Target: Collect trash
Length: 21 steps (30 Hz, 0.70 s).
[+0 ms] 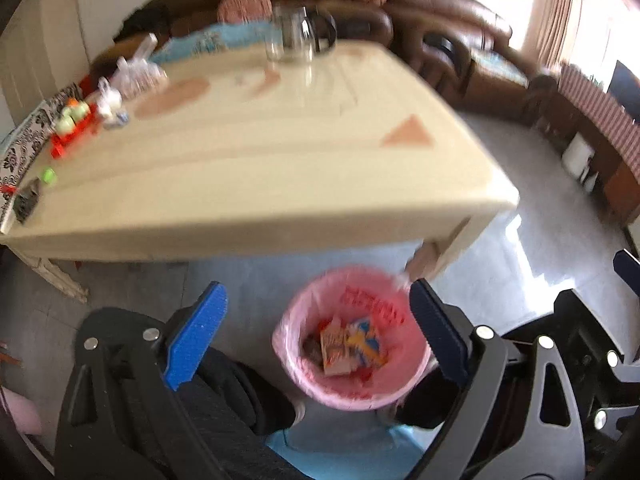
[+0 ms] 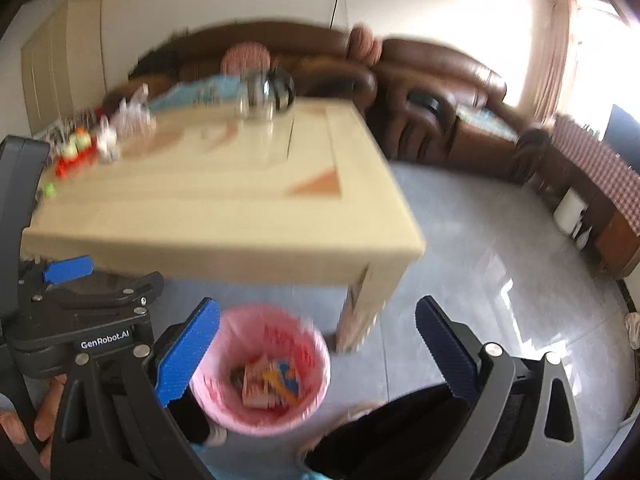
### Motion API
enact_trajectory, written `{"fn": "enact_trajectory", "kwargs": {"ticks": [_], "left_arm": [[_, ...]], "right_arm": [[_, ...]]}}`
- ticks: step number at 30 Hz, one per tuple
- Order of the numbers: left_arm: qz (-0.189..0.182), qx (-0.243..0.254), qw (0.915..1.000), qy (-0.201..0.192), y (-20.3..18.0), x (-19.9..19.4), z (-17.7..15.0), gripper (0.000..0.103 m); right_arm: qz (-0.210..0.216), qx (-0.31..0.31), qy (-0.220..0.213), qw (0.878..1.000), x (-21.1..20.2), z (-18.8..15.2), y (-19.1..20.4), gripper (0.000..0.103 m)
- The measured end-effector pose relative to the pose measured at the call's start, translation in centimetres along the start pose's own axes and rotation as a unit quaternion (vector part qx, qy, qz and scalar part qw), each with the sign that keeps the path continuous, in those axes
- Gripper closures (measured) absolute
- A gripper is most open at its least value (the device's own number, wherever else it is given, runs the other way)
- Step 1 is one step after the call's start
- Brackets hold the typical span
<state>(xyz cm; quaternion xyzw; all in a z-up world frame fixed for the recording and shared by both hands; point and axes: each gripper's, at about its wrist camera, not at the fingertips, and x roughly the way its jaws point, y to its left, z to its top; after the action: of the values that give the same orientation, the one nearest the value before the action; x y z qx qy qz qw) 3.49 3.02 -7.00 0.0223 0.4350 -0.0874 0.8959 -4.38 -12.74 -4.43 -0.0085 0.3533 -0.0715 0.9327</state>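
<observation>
While both grippers hang above the floor with their blue-padded fingers spread wide and nothing between them, the pink-lined bin [image 1: 352, 340] sits on the grey tiles right below, and I take it as my marker for everything else. Seen past the left gripper [image 1: 316, 332], the bin lies straight between the two fingers; seen past the right gripper [image 2: 316, 354], it sits nearer that gripper's left finger [image 2: 188, 354]. Inside the bin lie the colourful wrappers [image 1: 348, 346], orange, yellow and blue, resting at the bottom against the pink liner. Nearer than the bin, a dark trouser leg [image 1: 236, 392] and a light shoe press close to its rim. A hand [image 2: 44, 412] grips the handle of the other tool at the left edge of the right wrist view. Just behind the bin stands the pale wooden table [image 1: 280, 184], one leg [image 2: 360, 312] beside the bin's far rim. Farther beyond the bin, along the table's left side, are red and green toys [image 1: 72, 124] and clear plastic bags [image 1: 136, 72]; at the table's far edge stands a glass jug [image 1: 300, 36]. Farthest from the bin runs a brown leather sofa [image 1: 448, 12] with round cushions, all of it blurred
</observation>
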Motion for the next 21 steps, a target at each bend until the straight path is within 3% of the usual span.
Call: {"fn": "enact_trajectory", "kwargs": {"ticks": [8,12,16,21], "left_arm": [[0.018,0.006,0.9957,-0.091,-1.1,-7.5,1.6,0.008],[0.007,0.005,0.9939,-0.110,-1.8,-9.7,1.8,0.007],[0.021,0.012,0.9892,-0.145,-2.4,-12.2,1.7,0.006],[0.019,0.008,0.9868,-0.161,-2.7,-14.1,1.3,0.006]], "right_arm": [[-0.027,0.003,-0.107,0.994,-7.7,2.6,0.0,0.007],[-0.036,0.016,-0.132,0.991,-10.3,2.8,-0.4,0.007],[-0.035,0.031,-0.145,0.988,-12.4,3.0,-0.9,0.007],[-0.042,0.040,-0.157,0.986,-14.0,3.0,-0.9,0.007]]}}
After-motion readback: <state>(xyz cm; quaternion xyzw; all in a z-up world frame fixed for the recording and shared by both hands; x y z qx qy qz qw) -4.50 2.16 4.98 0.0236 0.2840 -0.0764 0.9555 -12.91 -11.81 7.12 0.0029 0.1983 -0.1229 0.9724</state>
